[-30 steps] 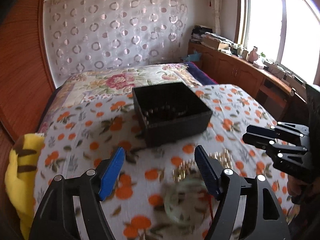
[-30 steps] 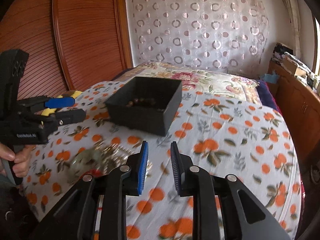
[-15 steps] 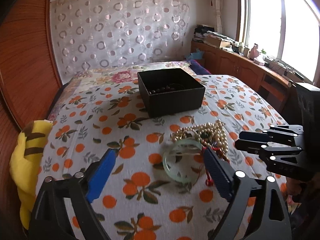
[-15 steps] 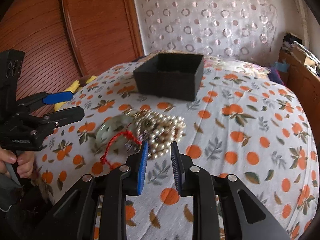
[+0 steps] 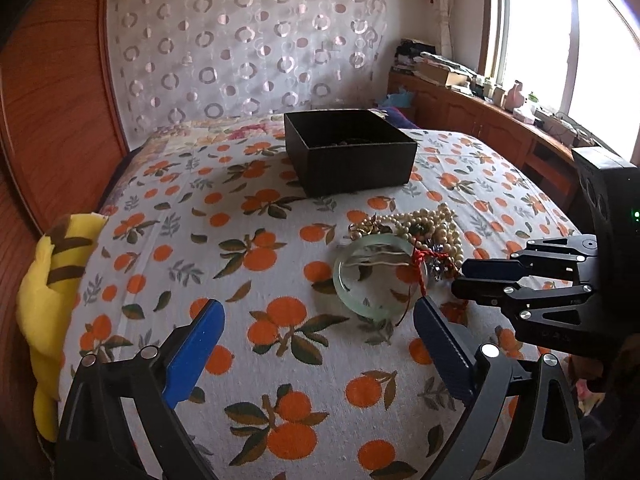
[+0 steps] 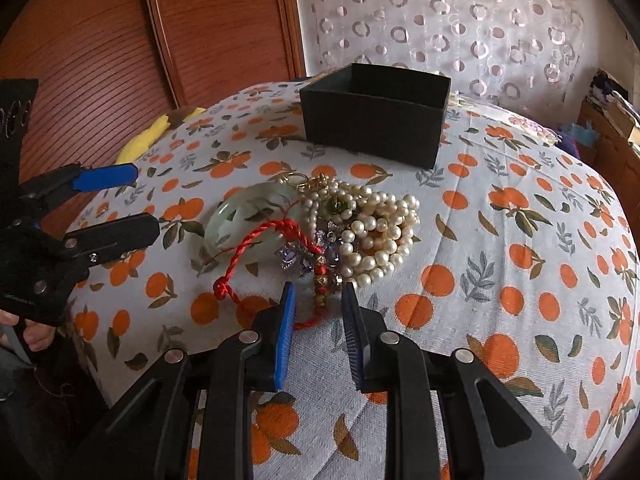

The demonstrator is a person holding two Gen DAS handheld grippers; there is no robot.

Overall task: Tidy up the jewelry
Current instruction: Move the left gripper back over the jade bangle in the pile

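A heap of jewelry lies on the orange-print bedspread (image 5: 260, 256): a pale green jade bangle (image 5: 344, 284) (image 6: 218, 224), pearl strands (image 5: 440, 224) (image 6: 380, 232), a purple crystal piece (image 6: 294, 258) and a red cord bracelet (image 6: 248, 244) (image 5: 424, 258) with gold beads. Behind it stands an open black box (image 5: 352, 164) (image 6: 368, 128). My left gripper (image 5: 316, 306) (image 6: 144, 198) hovers just short of the bangle, its jaws opening wide over bare cloth. My right gripper (image 6: 318, 286) (image 5: 459, 277) is closing, with the bracelet's beaded end between its fingers and the pads not touching it.
A yellow striped plush toy (image 5: 44, 280) lies at the bed's left edge, beside a wooden sliding door (image 6: 224, 32). A cluttered wooden counter (image 5: 460, 76) runs under the window on the right. A hand (image 6: 36, 332) grips the left tool.
Both grippers have come down and closer to the jewelry heap. The left jaws have spread wider. The right jaws have narrowed and now straddle the red cord bracelet's beaded end.
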